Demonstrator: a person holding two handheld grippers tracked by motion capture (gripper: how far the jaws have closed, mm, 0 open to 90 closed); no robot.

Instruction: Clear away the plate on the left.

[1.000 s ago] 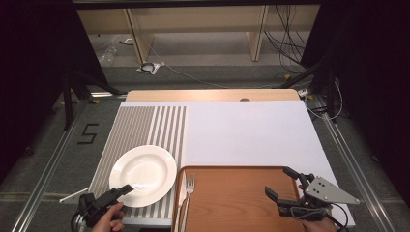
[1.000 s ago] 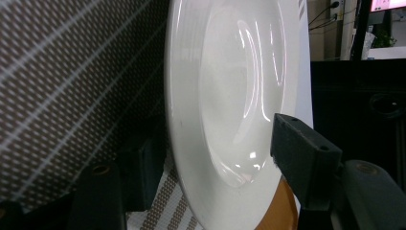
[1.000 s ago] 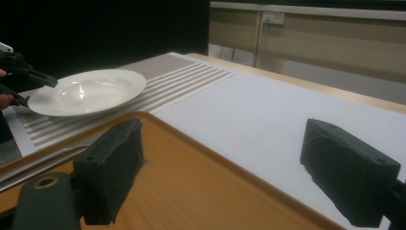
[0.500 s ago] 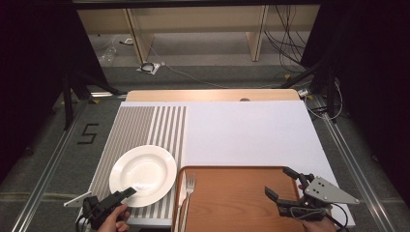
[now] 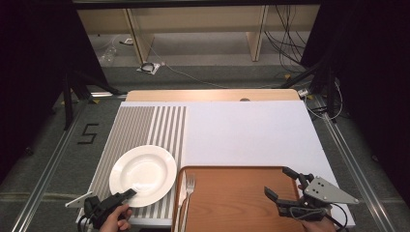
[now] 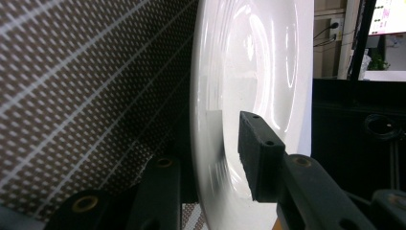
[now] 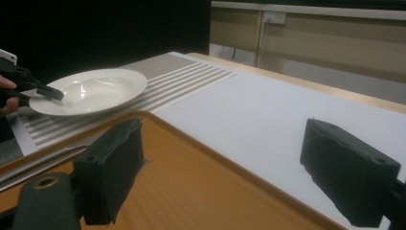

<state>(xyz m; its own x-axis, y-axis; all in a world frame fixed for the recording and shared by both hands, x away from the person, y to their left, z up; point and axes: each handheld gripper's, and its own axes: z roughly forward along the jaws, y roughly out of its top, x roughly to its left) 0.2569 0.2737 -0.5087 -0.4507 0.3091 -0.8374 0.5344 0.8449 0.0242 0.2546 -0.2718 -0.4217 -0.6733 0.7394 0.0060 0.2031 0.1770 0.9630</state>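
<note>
My left gripper (image 5: pixel 129 193) straddles the near rim of the round white ceramic plate (image 5: pixel 143 174) on the striped brown placemat (image 5: pixel 145 125), jaws narrowly apart around it, while my right gripper (image 5: pixel 286 186) hovers wide open and empty over the orange wooden tray (image 5: pixel 232 193).

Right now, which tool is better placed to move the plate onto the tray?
Left. The left tool already straddles the white plate's near rim, one jaw above, one below. The right tool hovers open over the wooden tray, away from the plate.
</note>
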